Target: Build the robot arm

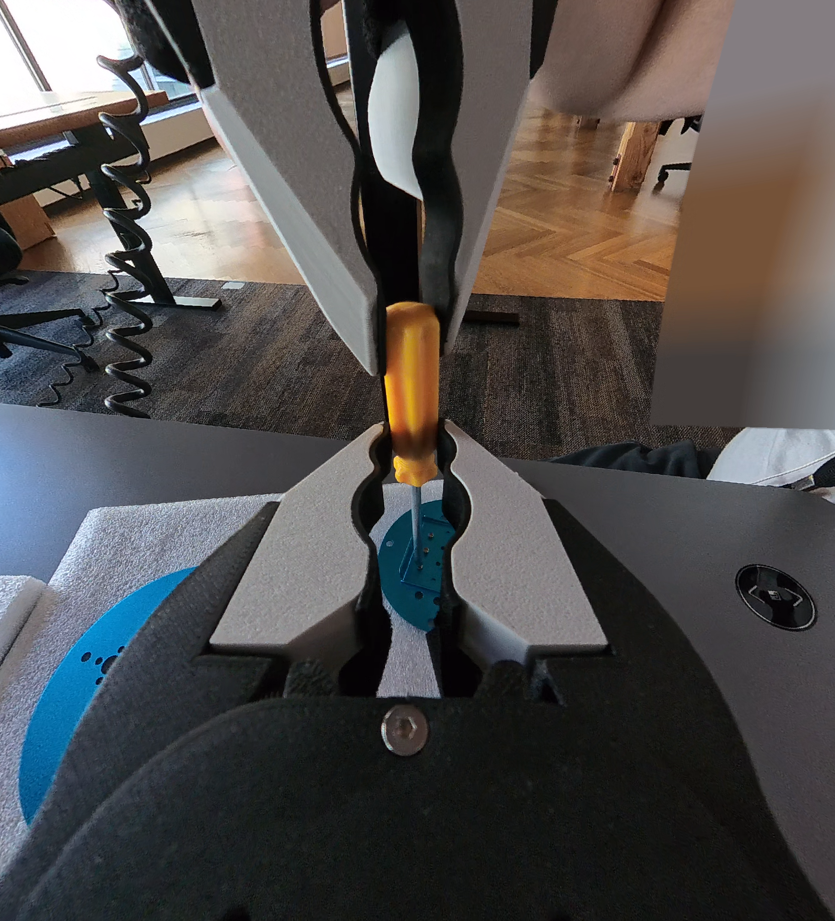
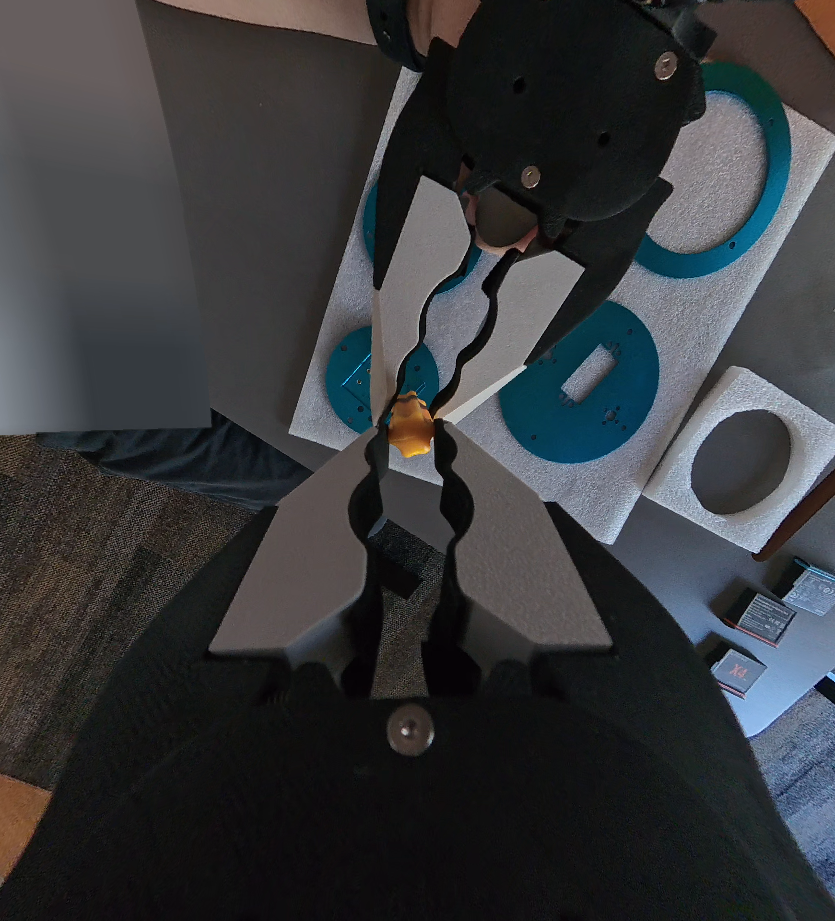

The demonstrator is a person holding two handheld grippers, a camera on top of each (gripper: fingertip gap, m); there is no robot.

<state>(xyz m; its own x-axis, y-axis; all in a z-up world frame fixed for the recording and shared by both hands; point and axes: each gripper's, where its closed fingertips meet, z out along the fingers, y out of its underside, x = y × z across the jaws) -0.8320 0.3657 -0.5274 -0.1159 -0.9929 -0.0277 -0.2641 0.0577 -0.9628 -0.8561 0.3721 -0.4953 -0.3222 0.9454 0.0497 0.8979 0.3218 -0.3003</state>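
Both my grippers meet on one orange-handled screwdriver (image 1: pixel 413 393), which stands upright over the desk's (image 1: pixel 166 463) near edge. My left gripper (image 1: pixel 414 438) has its fingers drawn in around the handle's lower end, just above the collar; whether they truly press it I cannot tell. My right gripper (image 2: pixel 408 423) comes from above, pinching the handle's top between its tips.

My left fingers hide much of the small blue round plate (image 1: pixel 400 558) under the steel shaft, whose tip sits at a bracket with tiny screws too small to count. That plate lies on a white foam sheet (image 2: pixel 619 448).

From above I count four blue pieces on it: two discs, partly covered by my left gripper, one larger disc (image 2: pixel 579 393) with a rectangular slot, and one ring (image 2: pixel 764 199). A separate foam block (image 2: pixel 754 448) has an oval hole. Three small boxes (image 2: pixel 759 620) sit by the desk's corner.
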